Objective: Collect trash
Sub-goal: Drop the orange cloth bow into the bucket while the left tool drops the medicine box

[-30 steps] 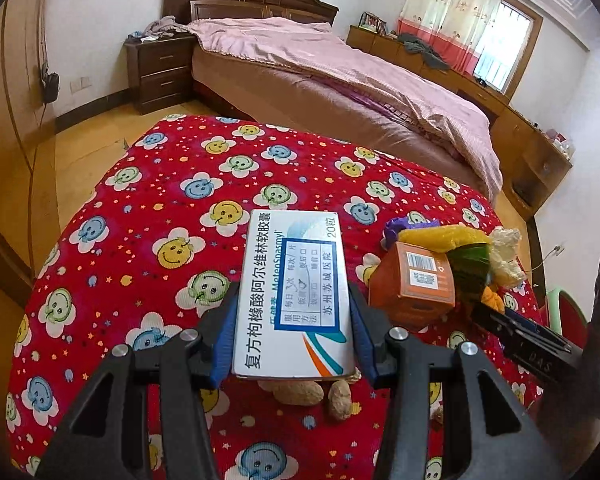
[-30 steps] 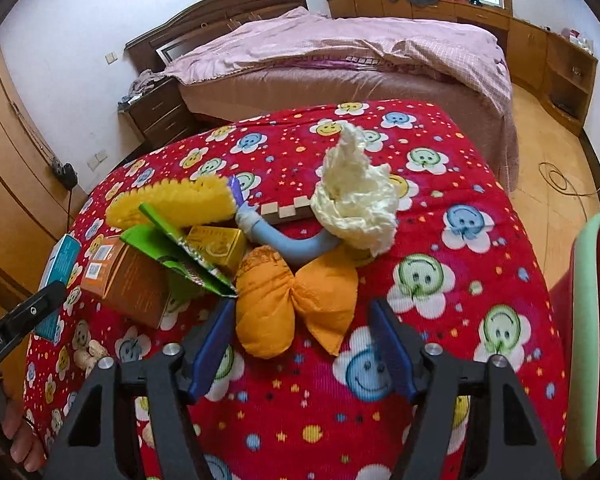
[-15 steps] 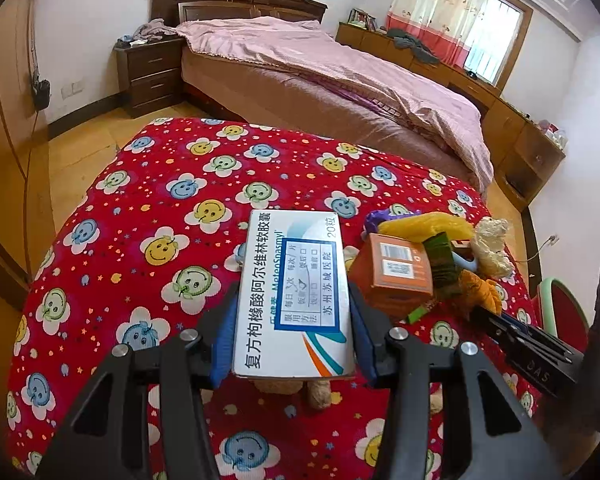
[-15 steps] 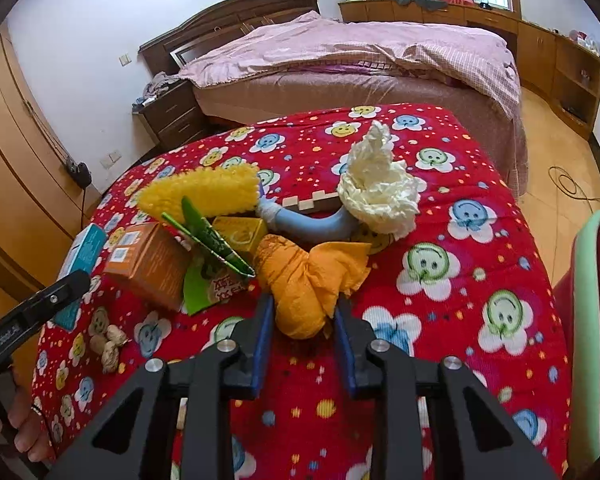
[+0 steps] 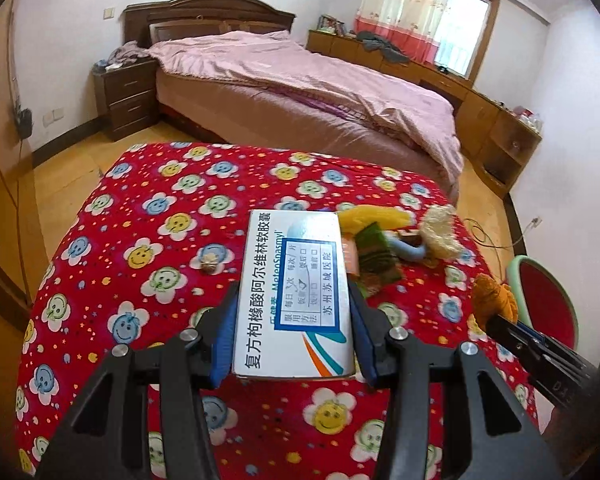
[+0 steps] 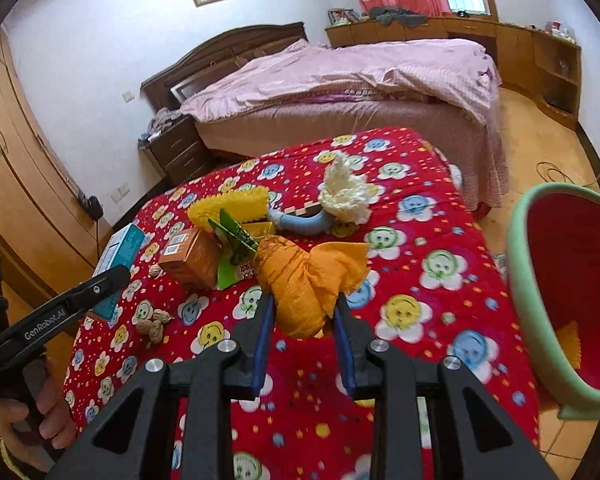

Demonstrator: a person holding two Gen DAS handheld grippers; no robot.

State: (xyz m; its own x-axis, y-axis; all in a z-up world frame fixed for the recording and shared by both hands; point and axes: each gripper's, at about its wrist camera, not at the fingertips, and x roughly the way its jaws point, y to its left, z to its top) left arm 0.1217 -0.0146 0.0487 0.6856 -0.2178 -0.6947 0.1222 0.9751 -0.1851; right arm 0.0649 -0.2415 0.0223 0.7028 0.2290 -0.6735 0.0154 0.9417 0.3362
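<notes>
My left gripper (image 5: pixel 294 300) is shut on a white medicine box (image 5: pixel 296 280) with a blue label, held above the red smiley-face tablecloth (image 5: pixel 140 248). My right gripper (image 6: pixel 303 304) is shut on a crumpled orange napkin (image 6: pixel 304 280), lifted clear of the cloth. In the left wrist view that napkin (image 5: pixel 492 296) shows at the right, close to the bin. On the table lie an orange carton (image 6: pixel 192 256), a green wrapper (image 6: pixel 232 236), a yellow duster (image 6: pixel 232 208) and a cream wad of tissue (image 6: pixel 344 196).
A red bin with a green rim (image 6: pixel 516 280) stands off the table's right edge. Walnuts (image 6: pixel 152 324) lie near the front left, one more (image 5: pixel 210 264) further in. A bed (image 5: pixel 300 92), a nightstand and a wardrobe lie beyond.
The right jaws closed on the orange napkin and lifted it off the cloth, back toward me. The left gripper rose with the box, still gripped, so the table looks farther away.
</notes>
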